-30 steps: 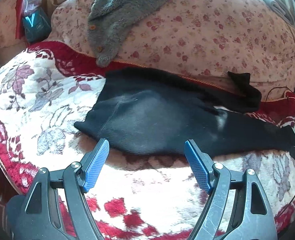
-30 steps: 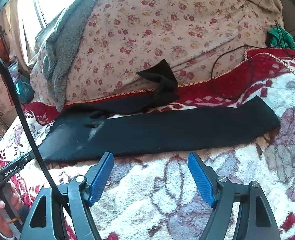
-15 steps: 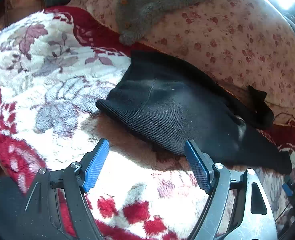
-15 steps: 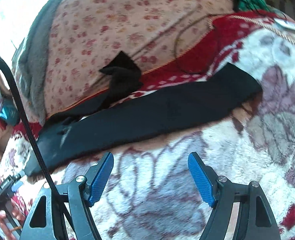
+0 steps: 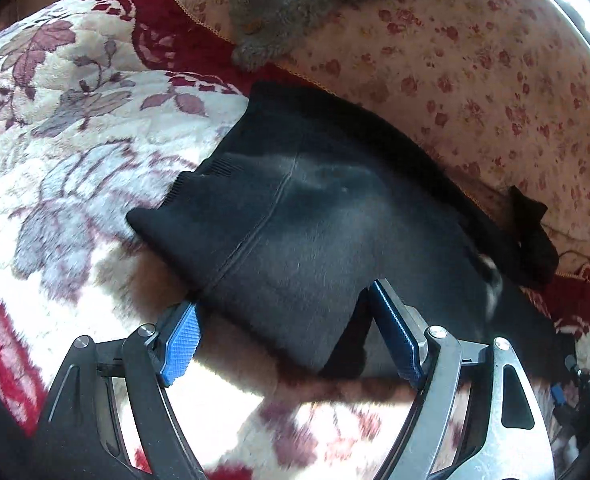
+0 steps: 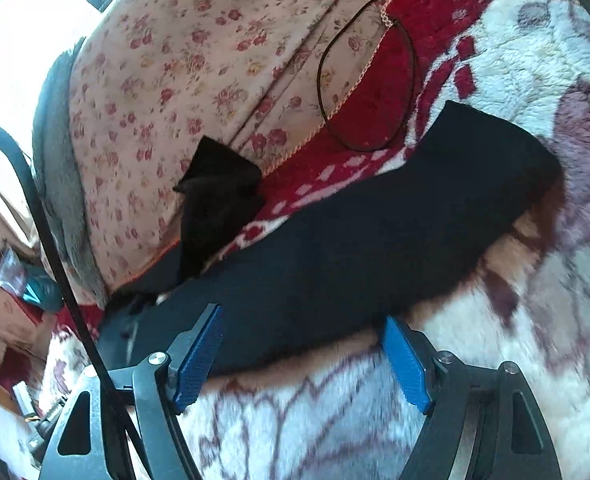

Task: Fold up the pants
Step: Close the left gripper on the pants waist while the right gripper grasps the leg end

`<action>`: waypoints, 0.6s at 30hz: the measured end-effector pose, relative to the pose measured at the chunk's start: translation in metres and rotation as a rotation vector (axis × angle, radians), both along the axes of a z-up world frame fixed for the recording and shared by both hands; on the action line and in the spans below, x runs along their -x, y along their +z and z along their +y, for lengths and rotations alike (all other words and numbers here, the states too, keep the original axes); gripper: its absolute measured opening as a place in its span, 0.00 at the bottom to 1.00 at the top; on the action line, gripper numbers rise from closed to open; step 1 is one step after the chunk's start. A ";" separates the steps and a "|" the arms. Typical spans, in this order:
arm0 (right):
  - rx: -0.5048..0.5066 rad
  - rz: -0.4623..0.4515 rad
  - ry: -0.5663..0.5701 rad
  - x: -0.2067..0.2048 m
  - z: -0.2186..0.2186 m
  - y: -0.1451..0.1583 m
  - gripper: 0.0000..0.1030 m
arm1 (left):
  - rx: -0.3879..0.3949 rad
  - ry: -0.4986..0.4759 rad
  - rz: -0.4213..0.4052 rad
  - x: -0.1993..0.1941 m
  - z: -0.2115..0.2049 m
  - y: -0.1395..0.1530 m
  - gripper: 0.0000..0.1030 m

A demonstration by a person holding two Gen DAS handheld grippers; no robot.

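Black pants (image 5: 303, 232) lie flat on a flowered red and white blanket (image 5: 79, 148). The left wrist view shows their waistband end, the right wrist view one long leg (image 6: 375, 248). The other leg (image 6: 215, 188) is crumpled against the floral cushion. My left gripper (image 5: 283, 336) is open, its blue pads either side of the waistband's near edge. My right gripper (image 6: 303, 356) is open, its pads at the near edge of the leg, not closed on it.
A big floral cushion (image 5: 455, 80) rises behind the pants with a grey fleece garment (image 5: 295, 4) draped on it. A thin black cord (image 6: 335, 80) loops on the red blanket border. A black cable (image 6: 55, 248) hangs at the left of the right wrist view.
Both grippers have moved forward and down to the pants. The left one now straddles the waistband edge, the right one reaches the leg's near edge. Both stayed open.
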State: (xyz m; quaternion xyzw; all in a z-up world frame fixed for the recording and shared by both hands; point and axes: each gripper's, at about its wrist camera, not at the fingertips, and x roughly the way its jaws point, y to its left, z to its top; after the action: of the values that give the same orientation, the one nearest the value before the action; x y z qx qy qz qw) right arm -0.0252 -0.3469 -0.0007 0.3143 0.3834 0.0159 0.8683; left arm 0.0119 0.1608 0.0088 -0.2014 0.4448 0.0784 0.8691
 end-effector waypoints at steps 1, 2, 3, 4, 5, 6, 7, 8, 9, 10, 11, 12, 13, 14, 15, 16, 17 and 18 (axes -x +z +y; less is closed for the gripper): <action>-0.020 -0.012 -0.002 -0.002 -0.003 -0.001 0.74 | 0.002 0.008 0.002 -0.003 0.001 0.000 0.77; -0.039 -0.030 -0.002 -0.004 -0.006 -0.003 0.72 | 0.004 0.019 0.008 -0.009 0.002 0.000 0.77; -0.054 -0.041 -0.003 -0.007 -0.009 -0.005 0.69 | 0.009 0.027 0.013 -0.012 0.003 0.000 0.77; -0.059 -0.045 -0.017 -0.008 -0.012 -0.006 0.56 | 0.014 0.033 0.015 -0.015 0.004 0.000 0.77; -0.057 -0.035 -0.039 -0.010 -0.016 -0.007 0.42 | 0.026 0.039 0.016 -0.019 0.005 0.001 0.77; -0.065 -0.030 -0.054 -0.011 -0.019 -0.009 0.35 | 0.031 0.038 0.015 -0.021 0.005 0.002 0.74; -0.089 -0.026 -0.077 -0.012 -0.025 -0.013 0.23 | 0.030 0.030 0.015 -0.024 0.004 0.002 0.67; -0.114 -0.027 -0.096 -0.012 -0.030 -0.015 0.13 | 0.020 0.016 0.020 -0.027 0.002 0.003 0.48; -0.141 -0.025 -0.113 -0.012 -0.035 -0.018 0.11 | 0.022 -0.004 0.027 -0.030 0.001 0.002 0.31; -0.168 -0.030 -0.122 -0.011 -0.039 -0.020 0.10 | 0.035 -0.030 0.034 -0.032 -0.002 0.001 0.25; -0.182 -0.041 -0.120 -0.010 -0.040 -0.020 0.08 | 0.034 -0.038 0.040 -0.034 -0.004 0.001 0.19; -0.176 -0.049 -0.115 -0.009 -0.039 -0.019 0.08 | 0.021 -0.046 0.038 -0.034 -0.006 0.002 0.15; -0.152 -0.062 -0.104 -0.008 -0.036 -0.014 0.07 | 0.010 -0.055 0.033 -0.034 -0.009 0.004 0.14; -0.118 -0.071 -0.091 -0.007 -0.031 -0.008 0.06 | 0.000 -0.065 0.026 -0.034 -0.010 0.007 0.12; -0.095 -0.079 -0.081 -0.005 -0.028 -0.005 0.06 | 0.001 -0.074 0.016 -0.033 -0.010 0.011 0.10; -0.070 -0.091 -0.065 -0.003 -0.024 0.002 0.05 | 0.005 -0.080 0.009 -0.031 -0.009 0.014 0.10; -0.054 -0.103 -0.052 -0.001 -0.021 0.007 0.05 | 0.012 -0.086 0.004 -0.030 -0.007 0.018 0.10; -0.044 -0.110 -0.037 0.000 -0.019 0.012 0.05 | 0.016 -0.093 0.002 -0.030 -0.006 0.020 0.10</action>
State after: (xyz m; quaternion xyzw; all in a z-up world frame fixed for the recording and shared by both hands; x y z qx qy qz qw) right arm -0.0254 -0.3656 0.0117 0.3389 0.3285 0.0254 0.8812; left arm 0.0415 0.1550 0.0289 -0.1874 0.4551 0.0344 0.8698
